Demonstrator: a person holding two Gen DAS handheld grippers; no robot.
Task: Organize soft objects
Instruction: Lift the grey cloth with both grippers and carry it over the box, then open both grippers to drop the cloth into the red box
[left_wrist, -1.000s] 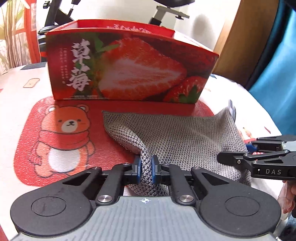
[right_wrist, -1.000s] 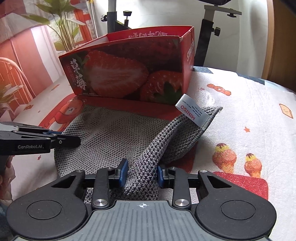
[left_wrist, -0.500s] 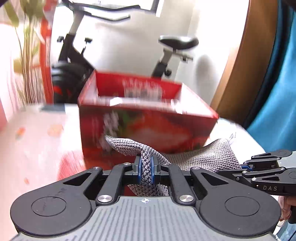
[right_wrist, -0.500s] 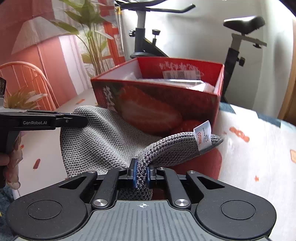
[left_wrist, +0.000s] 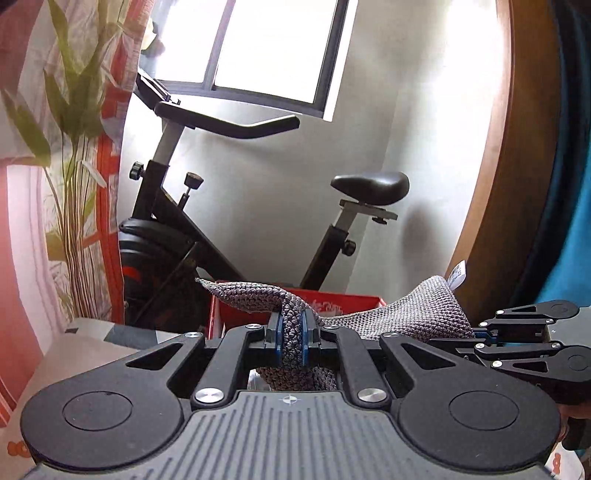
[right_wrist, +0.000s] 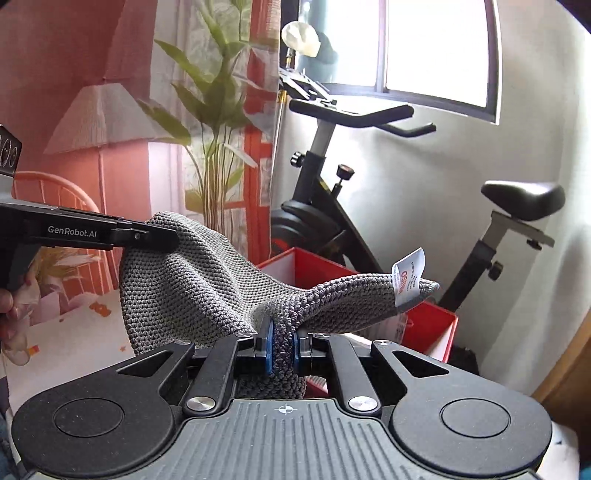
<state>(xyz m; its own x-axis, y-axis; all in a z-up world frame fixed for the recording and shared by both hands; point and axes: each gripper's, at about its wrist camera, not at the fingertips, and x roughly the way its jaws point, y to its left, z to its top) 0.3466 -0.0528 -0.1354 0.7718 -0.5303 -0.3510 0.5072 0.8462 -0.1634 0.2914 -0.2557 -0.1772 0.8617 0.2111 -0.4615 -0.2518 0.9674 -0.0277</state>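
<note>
Left gripper (left_wrist: 291, 334): jaws pinching a bunched fold of the grey knitted cloth (right_wrist: 207, 280). Right gripper (right_wrist: 281, 349): jaws clamping another fold of the same cloth. Cloth is hanging in the air, stretching between the two grippers, with its white label (right_wrist: 408, 278) sticking up at one corner. Red box (right_wrist: 428, 328) is sitting open just behind and below the cloth. Exercise bike (left_wrist: 207, 221) is standing against the wall beyond. Potted plant (right_wrist: 218, 122) is standing beside the bike.
</note>
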